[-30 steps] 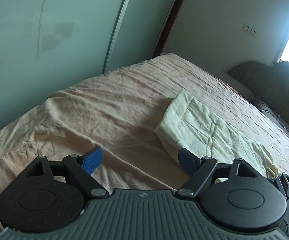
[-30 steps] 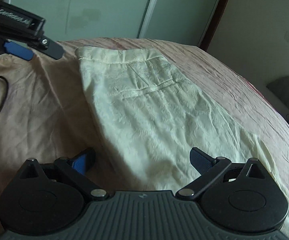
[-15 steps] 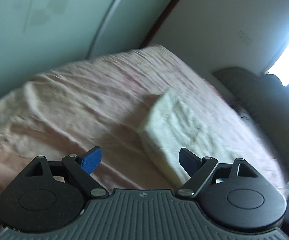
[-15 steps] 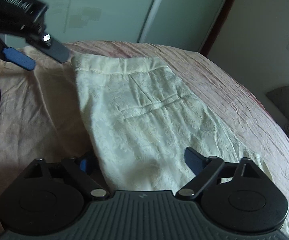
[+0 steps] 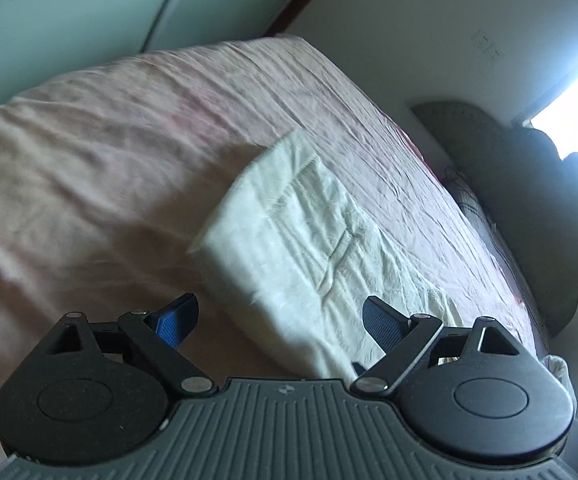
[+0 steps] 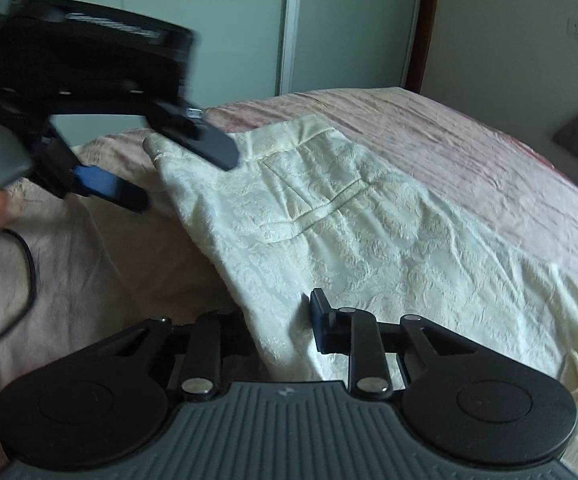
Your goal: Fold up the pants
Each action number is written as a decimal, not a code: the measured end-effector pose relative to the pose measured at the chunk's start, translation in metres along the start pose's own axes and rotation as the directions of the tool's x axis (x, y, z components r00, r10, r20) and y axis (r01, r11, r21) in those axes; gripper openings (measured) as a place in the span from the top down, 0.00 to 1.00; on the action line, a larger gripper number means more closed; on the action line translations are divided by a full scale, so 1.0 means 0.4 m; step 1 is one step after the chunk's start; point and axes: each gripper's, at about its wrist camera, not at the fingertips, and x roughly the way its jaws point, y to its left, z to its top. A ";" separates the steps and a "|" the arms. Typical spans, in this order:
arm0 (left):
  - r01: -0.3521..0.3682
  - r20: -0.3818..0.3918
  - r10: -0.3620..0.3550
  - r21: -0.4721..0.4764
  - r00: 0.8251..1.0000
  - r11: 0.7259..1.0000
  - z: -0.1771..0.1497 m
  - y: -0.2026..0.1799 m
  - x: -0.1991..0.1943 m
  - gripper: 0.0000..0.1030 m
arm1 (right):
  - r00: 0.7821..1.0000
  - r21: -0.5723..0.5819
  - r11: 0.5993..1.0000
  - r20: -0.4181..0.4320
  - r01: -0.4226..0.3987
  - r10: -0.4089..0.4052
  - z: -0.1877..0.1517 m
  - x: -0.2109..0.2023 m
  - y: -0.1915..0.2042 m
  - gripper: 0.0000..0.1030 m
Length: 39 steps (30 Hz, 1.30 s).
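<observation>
Presently: cream pants (image 6: 329,232), one item, lying flat on the pink bedsheet (image 5: 101,168), waistband at the far end. Soft, light, limp; best taken by an edge or the waistband corners. My right gripper (image 6: 277,320) is closing on the near side edge, seemingly pinching it. My left gripper (image 5: 277,316), wide and empty a second ago beside the waistband, now straddles its corner, opening further.

Cream pants (image 5: 313,248) between opening left gripper (image 5: 279,316)
</observation>
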 end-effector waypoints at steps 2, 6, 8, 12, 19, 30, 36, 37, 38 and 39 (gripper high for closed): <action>-0.009 -0.003 0.009 -0.002 1.000 1.000 0.011 -0.011 0.023 0.13 | 1.000 0.008 1.000 -0.004 -0.006 0.006 0.001 0.001 -0.002 0.76; -0.032 -0.022 0.031 -0.010 0.999 0.999 0.024 -0.015 0.070 0.13 | 1.000 0.008 1.000 -0.013 -0.007 0.007 0.004 0.003 -0.004 0.76; -0.040 -0.020 0.040 -0.006 0.999 0.999 0.021 -0.014 0.079 0.14 | 1.000 0.003 1.000 -0.014 -0.001 0.001 0.004 0.002 0.000 0.76; -0.047 -0.019 0.048 0.030 0.999 0.998 0.017 -0.019 0.081 0.14 | 1.000 0.004 1.000 -0.013 0.002 -0.002 0.004 0.006 -0.002 0.76; -0.053 -0.025 0.054 0.033 0.998 0.998 0.024 -0.016 0.087 0.20 | 1.000 -0.001 1.000 -0.014 0.000 0.000 0.002 0.006 -0.002 0.76; -0.086 -0.004 0.086 0.013 0.996 0.996 0.036 0.024 0.073 0.67 | 1.000 -0.024 1.000 -0.004 0.015 -0.015 -0.005 0.002 0.010 0.72; -0.088 0.030 0.087 0.052 0.996 0.995 0.025 0.023 0.061 0.67 | 0.992 0.086 0.989 0.032 -0.122 0.119 -0.001 -0.053 -0.044 0.40; -0.101 0.046 0.098 0.078 0.994 0.992 0.019 0.014 0.059 0.67 | 0.987 0.130 0.979 0.063 -0.158 0.151 0.002 -0.074 -0.069 0.38; -0.122 0.067 0.114 0.117 0.991 0.986 0.011 0.001 0.056 0.68 | 0.978 0.196 0.960 0.098 -0.201 0.185 0.009 -0.098 -0.105 0.37; -0.145 0.091 0.131 0.159 0.987 0.977 0.002 -0.014 0.056 0.68 | 0.966 0.271 0.929 0.130 -0.252 0.224 0.016 -0.114 -0.146 0.35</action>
